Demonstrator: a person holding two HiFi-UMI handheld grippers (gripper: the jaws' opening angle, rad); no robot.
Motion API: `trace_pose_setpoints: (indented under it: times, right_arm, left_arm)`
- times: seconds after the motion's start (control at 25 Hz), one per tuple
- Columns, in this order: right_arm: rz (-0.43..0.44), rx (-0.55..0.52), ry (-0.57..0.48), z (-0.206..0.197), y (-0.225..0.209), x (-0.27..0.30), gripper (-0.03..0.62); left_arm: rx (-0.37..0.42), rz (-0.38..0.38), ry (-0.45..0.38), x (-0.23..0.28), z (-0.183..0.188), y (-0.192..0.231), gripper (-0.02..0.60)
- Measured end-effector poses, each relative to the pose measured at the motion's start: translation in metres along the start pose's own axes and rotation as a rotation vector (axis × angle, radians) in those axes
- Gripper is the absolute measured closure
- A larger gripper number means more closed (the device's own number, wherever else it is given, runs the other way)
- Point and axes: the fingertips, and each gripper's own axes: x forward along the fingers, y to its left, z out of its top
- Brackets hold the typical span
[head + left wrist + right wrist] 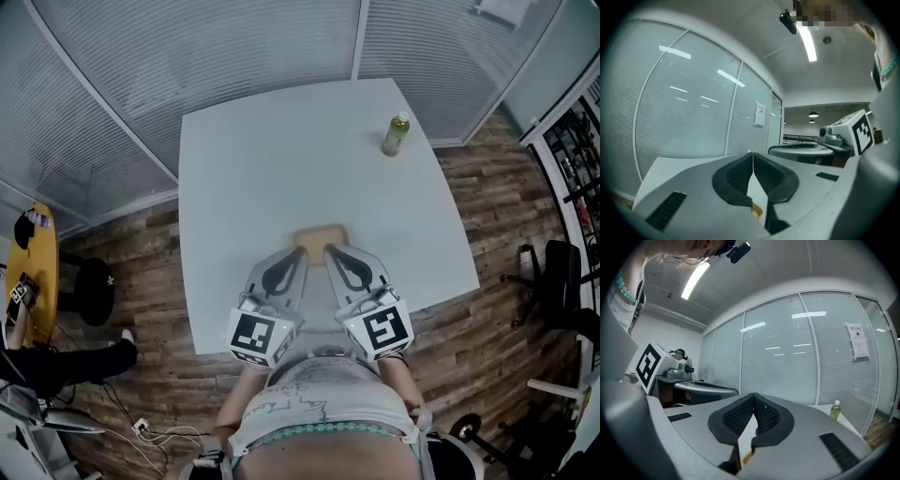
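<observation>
**Both grippers at tan board, near edge of table**

White table (281, 159) on wood floor. L gripper (302, 252) & R gripper (328, 250) sit side by side at table's 6 o'clock, tips aimed at 12. Each one's jaws look closed. Tips lie over near edge of a tan board (320, 233); contact can't be told. Green bottle (396, 134) upright at table's 1 o'clock, well apart. Yellow round table (37, 272) w/ black stool (92, 289) off at 9 o'clock.

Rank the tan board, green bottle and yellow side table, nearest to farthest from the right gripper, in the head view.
1. Tan board, directly ahead of the right gripper.
2. Green bottle, far right side of the white table.
3. Yellow side table, far left, off the white table.
</observation>
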Motion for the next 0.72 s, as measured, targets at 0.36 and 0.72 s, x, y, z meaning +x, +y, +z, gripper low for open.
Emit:
trace_pose_setpoints:
  times: [0.36,0.72]
  right_arm:
    - [-0.032,0.001,0.007,0.002,0.001,0.003,0.594]
    - [0.002,0.019,0.045,-0.006,-0.014,0.006,0.594]
  left_arm:
    - [0.007,-0.029,0.017,0.003,-0.004,0.008,0.577]
    - [-0.023,0.012,0.025,0.020,-0.016,0.008,0.577]
